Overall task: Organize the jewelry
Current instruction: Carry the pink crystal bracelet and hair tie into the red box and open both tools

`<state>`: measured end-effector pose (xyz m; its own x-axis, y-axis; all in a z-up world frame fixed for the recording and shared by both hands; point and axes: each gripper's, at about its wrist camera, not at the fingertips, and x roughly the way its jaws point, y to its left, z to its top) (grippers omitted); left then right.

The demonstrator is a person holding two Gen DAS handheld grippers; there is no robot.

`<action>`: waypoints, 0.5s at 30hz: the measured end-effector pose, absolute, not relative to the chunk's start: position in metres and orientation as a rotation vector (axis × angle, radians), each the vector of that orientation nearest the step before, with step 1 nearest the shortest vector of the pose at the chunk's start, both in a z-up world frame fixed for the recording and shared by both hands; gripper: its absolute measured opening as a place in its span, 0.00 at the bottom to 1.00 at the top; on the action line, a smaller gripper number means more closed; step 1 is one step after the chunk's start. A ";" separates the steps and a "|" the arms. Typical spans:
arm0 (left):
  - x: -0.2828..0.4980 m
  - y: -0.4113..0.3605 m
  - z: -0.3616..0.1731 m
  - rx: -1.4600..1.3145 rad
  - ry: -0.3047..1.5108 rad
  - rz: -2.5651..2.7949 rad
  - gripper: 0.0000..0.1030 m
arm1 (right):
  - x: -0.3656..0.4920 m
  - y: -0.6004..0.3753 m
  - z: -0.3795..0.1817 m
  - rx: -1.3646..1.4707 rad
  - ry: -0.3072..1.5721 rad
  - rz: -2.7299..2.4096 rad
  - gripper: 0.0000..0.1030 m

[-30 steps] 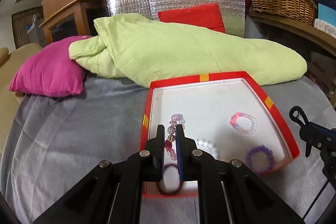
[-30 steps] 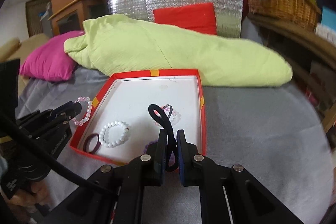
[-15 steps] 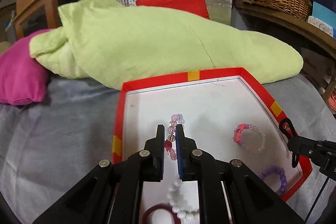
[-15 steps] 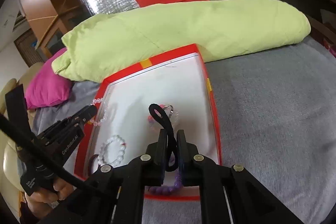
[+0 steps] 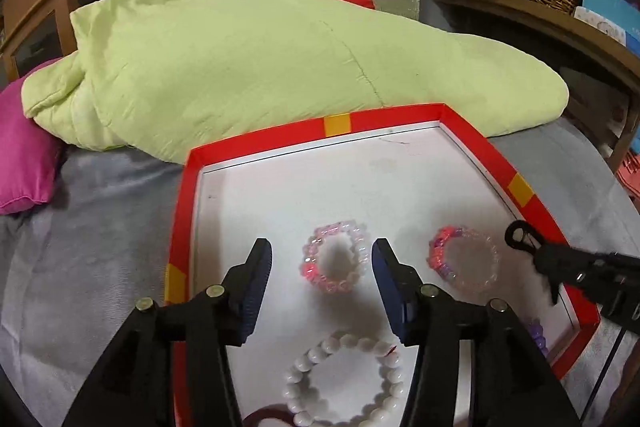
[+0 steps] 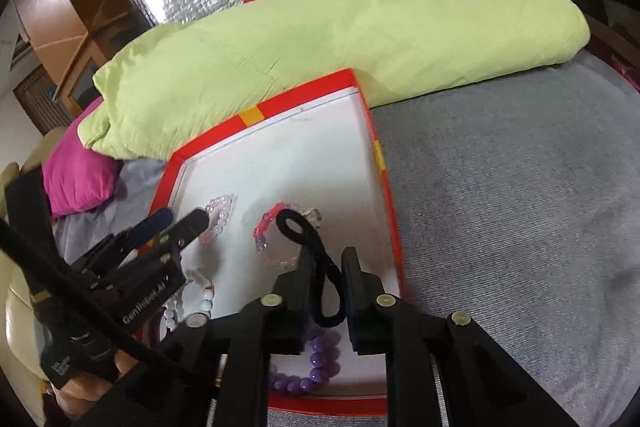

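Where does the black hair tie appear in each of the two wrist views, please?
Left wrist: black hair tie at the right edge, poking from the right claw over the tray's right rim.
Right wrist: lower centre, looped between the claw's fingers, above the white floor.
Shared landmark: the red tray, with its yellow patch on the far rim.
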<state>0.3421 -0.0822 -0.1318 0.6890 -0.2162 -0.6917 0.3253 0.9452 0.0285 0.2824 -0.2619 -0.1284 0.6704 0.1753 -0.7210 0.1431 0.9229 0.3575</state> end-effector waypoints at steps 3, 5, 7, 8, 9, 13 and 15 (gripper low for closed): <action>0.338 -0.074 -0.128 0.126 0.769 -0.274 0.62 | 0.280 -0.266 -0.122 0.432 0.825 0.026 0.24; 0.332 -0.068 -0.125 0.121 0.782 -0.250 0.62 | 0.278 -0.268 -0.119 0.439 0.815 0.031 0.24; 0.324 -0.061 -0.122 0.116 0.798 -0.224 0.63 | 0.275 -0.270 -0.115 0.443 0.805 0.032 0.24; 0.316 -0.056 -0.120 0.108 0.807 -0.203 0.65 | 0.272 -0.272 -0.112 0.451 0.793 0.033 0.24; 0.311 -0.053 -0.119 0.104 0.813 -0.184 0.67 | 0.270 -0.274 -0.109 0.457 0.786 0.032 0.24; 0.287 -0.044 -0.109 0.124 0.820 -0.106 0.69 | 0.262 -0.284 -0.101 0.501 0.766 0.035 0.24; 0.274 -0.041 -0.103 0.131 0.821 -0.075 0.71 | 0.256 -0.288 -0.098 0.514 0.765 0.039 0.24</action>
